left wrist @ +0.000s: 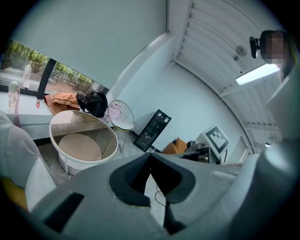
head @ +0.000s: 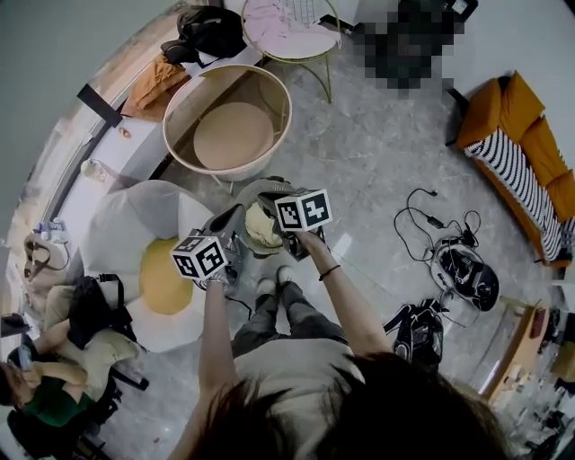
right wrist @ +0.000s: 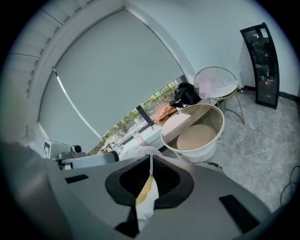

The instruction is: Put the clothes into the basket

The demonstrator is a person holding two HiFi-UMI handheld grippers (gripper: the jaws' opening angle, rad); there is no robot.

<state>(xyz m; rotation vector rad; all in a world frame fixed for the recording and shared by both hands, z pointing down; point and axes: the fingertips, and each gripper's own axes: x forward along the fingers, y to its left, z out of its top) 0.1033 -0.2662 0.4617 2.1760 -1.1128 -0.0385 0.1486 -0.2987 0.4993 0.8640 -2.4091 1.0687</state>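
Note:
A yellow-and-white cloth [head: 260, 232] hangs between my two grippers in the head view, above the person's feet. My right gripper [right wrist: 150, 161] is shut on it, and a strip of the cloth [right wrist: 146, 194] trails down between its pads. In the head view the right gripper [head: 277, 225] sits under its marker cube. My left gripper [left wrist: 150, 157] has its tips together with nothing showing between them; in the head view it [head: 235, 229] is right beside the cloth. The round white basket [head: 269, 99] stands beyond, holding no clothes; both gripper views show the basket [left wrist: 110, 143] [right wrist: 197, 152].
A white egg-shaped cushion [head: 117, 225] with a yellow centre lies at the left. Behind the basket are a wire chair [head: 319, 54], a black bag [head: 211, 27] and an orange cloth [head: 153, 85] on the sill. Cables [head: 422, 225] and gear lie on the right, near an orange sofa [head: 521, 135].

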